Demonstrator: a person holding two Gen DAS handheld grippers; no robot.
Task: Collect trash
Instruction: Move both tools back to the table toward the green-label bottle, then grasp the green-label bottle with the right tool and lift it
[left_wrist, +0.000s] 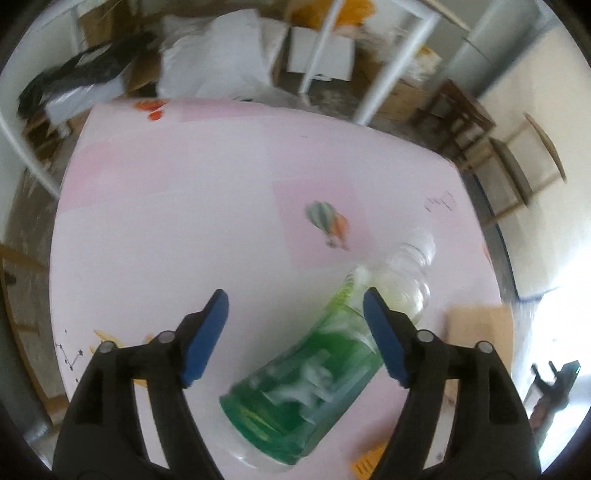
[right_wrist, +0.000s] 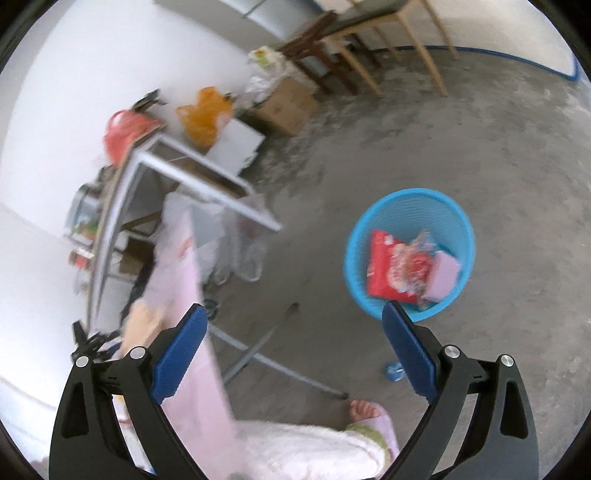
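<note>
While the left wrist camera looked down on the pink table (left_wrist: 177, 221), the left gripper (left_wrist: 295, 332) hung over it with its blue pads spread wide and pressing on nothing. A clear plastic bottle (left_wrist: 332, 347) with a green label lay tilted on the table between the jaws, nearer the right-hand pad (left_wrist: 386, 339); blur hid whether that pad brushed it. Its neck end, past the pad tips, was see-through and hard to trace against the table. A hot-air balloon print (left_wrist: 327, 221) marked the table beyond the bottle. Behind the table's far edge lay white bags (left_wrist: 218, 51) and boxes, smeared by motion.

Only the right wrist camera showed the blue bin (right_wrist: 410, 254), standing on the grey floor (right_wrist: 480, 147) well to the right of the table, whose pink edge (right_wrist: 188, 280) appeared here as a narrow blurred strip. A red snack packet (right_wrist: 391, 266) and other wrappers lay inside the bin; its near rim was cut off by one pad. The right gripper (right_wrist: 295, 350) was released and empty, its jaws wide apart above the floor. A bare foot in a slipper (right_wrist: 369, 415) showed just below the bin. The bottle was not visible from this side.
</note>
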